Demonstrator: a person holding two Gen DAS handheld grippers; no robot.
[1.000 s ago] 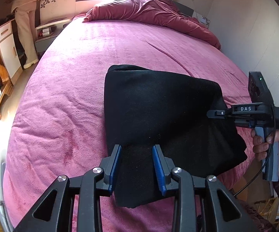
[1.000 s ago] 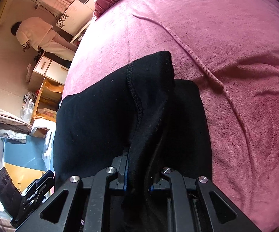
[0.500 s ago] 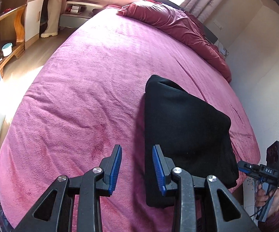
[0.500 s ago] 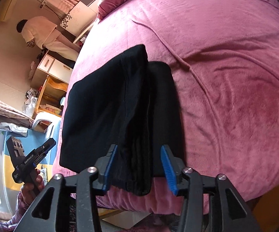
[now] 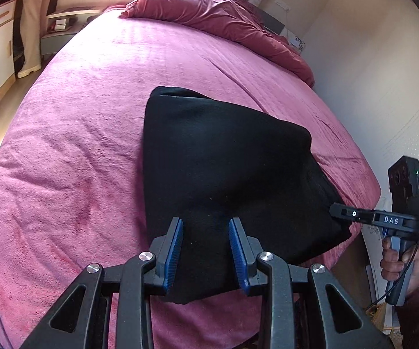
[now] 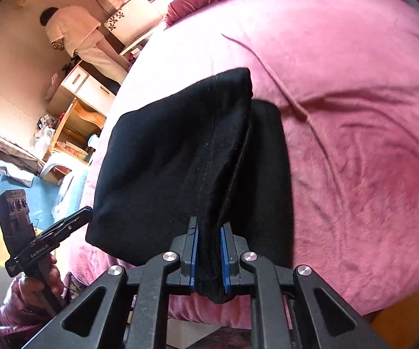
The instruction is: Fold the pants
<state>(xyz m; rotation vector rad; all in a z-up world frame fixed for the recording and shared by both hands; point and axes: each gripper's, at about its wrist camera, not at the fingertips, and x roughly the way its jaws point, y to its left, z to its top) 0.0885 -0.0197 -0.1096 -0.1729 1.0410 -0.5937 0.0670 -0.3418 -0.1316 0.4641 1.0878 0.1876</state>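
We are folding the black pants [image 5: 224, 174] on the pink bed [image 5: 73, 145]. They are lying in a folded pile near the bed's edge. Our right gripper [image 6: 209, 250] is closing its jaws on a raised fold of the pants and pinching it. Our left gripper [image 5: 206, 250] is holding its jaws apart over the pants' near edge, not squeezing anything.

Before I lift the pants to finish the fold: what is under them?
The black pants lie on the pink bedspread, which shows all around them. The right gripper is closing on their near edge. Anything beneath the cloth itself is covered and cannot be seen.
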